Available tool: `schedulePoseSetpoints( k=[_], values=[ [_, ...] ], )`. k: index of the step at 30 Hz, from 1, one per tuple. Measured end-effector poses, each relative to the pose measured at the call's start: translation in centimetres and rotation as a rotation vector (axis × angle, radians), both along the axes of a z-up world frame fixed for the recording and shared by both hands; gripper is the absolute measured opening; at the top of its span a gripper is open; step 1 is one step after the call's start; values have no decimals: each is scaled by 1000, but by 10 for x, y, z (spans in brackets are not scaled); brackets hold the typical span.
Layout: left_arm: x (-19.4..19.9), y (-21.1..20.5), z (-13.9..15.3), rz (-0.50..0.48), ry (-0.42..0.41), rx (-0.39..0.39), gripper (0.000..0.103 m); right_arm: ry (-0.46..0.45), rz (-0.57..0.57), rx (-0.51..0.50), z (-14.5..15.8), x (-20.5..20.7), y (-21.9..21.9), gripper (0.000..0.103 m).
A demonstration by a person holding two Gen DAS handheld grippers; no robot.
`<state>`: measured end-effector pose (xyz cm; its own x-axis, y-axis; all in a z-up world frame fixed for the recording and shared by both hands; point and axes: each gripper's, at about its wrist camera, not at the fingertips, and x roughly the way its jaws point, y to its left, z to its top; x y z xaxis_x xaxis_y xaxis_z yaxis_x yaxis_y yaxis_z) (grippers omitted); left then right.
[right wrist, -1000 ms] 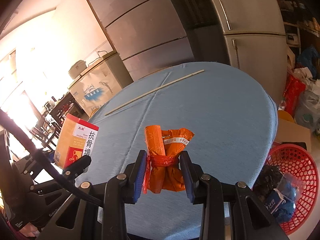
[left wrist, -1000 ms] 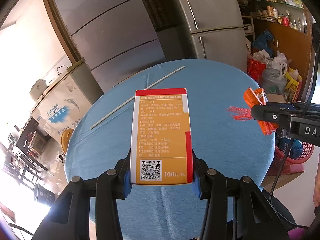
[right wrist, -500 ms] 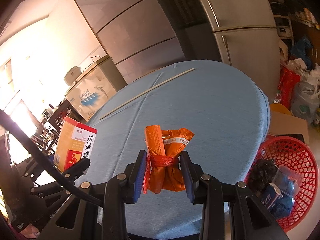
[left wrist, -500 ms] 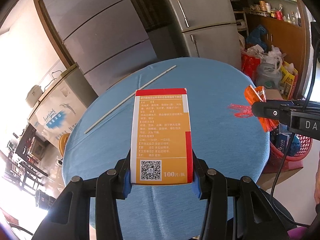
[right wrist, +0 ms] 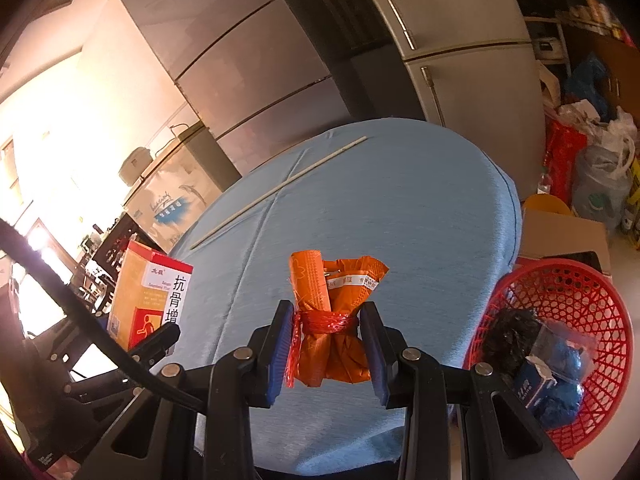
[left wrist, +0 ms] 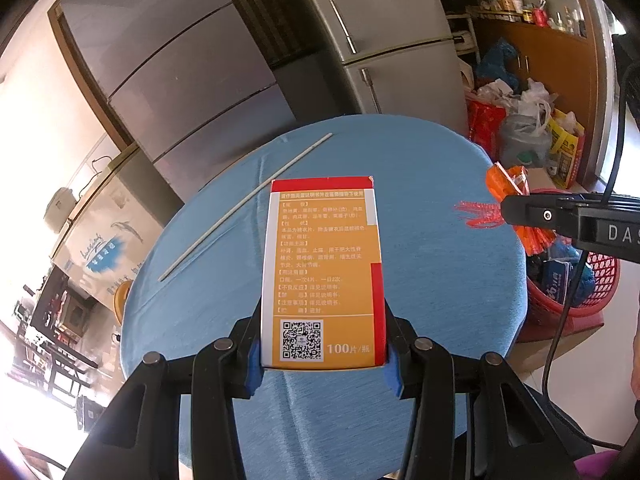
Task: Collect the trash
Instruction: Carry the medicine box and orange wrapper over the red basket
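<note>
A box [left wrist: 322, 276] is being pinched at its near end by the left gripper [left wrist: 323, 364], its long axis pointing away over the blue table [left wrist: 440, 280]. A tied orange wrapper [right wrist: 334, 320] is being clamped upright between the right gripper's [right wrist: 329, 354] jaws, above the table's near edge. A thin white stick [left wrist: 244, 208] is lying diagonally farther off. A red basket [right wrist: 568, 344] of trash is sitting on the floor, right of the table.

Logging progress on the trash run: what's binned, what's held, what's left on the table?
Done: the red basket beside the table already holds dark and blue trash. In hand: the left gripper clamps the orange medicine box; the right gripper clamps the orange wrapper bundle; neither is over the basket yet. Left: a thin white stick on the blue tablecloth.
</note>
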<state>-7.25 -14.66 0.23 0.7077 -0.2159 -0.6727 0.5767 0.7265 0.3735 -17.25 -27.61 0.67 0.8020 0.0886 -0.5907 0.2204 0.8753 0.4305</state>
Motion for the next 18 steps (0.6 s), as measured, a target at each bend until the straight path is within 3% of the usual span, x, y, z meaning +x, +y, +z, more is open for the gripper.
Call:
schedulePoseSetpoints(
  k=[18],
  values=[
    [0,8,9,-72,14,21,49,8,-76,22,-6,-19,-29,37]
  ],
)
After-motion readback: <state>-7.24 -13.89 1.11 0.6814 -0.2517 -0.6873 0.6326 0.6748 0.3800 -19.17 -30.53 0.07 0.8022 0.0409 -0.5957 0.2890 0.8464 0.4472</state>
